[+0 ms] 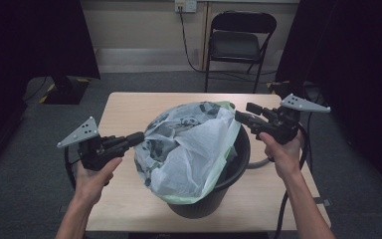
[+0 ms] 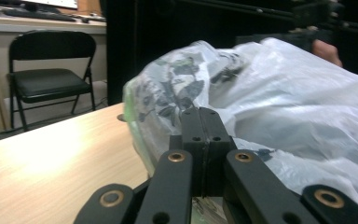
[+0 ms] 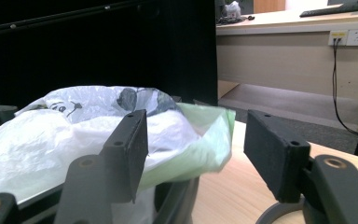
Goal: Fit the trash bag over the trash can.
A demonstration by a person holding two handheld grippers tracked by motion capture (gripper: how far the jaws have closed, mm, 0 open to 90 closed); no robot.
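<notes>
Bag goes over the bin

Left gripper [image 1: 138, 138] has its jaws pressed together on the plastic bag [image 1: 189, 144] at the bin's [image 1: 236, 164] left rim, mid-table; right gripper [image 1: 240, 117] spreads wide and empty by the far right rim.

Left forearm enters from the lower edge, angled up and slightly inward; the left hand [image 1: 95, 172] grips the handle of the left gripper [image 1: 138, 138], which points rightward with its grey three-cornered plate raised. Its two black jaws are pressed together. Right forearm rises from the lower right; the right hand [image 1: 283, 152] holds the right gripper [image 1: 239, 115] pointing leftward, its jaws standing well apart, plate uppermost.
</notes>
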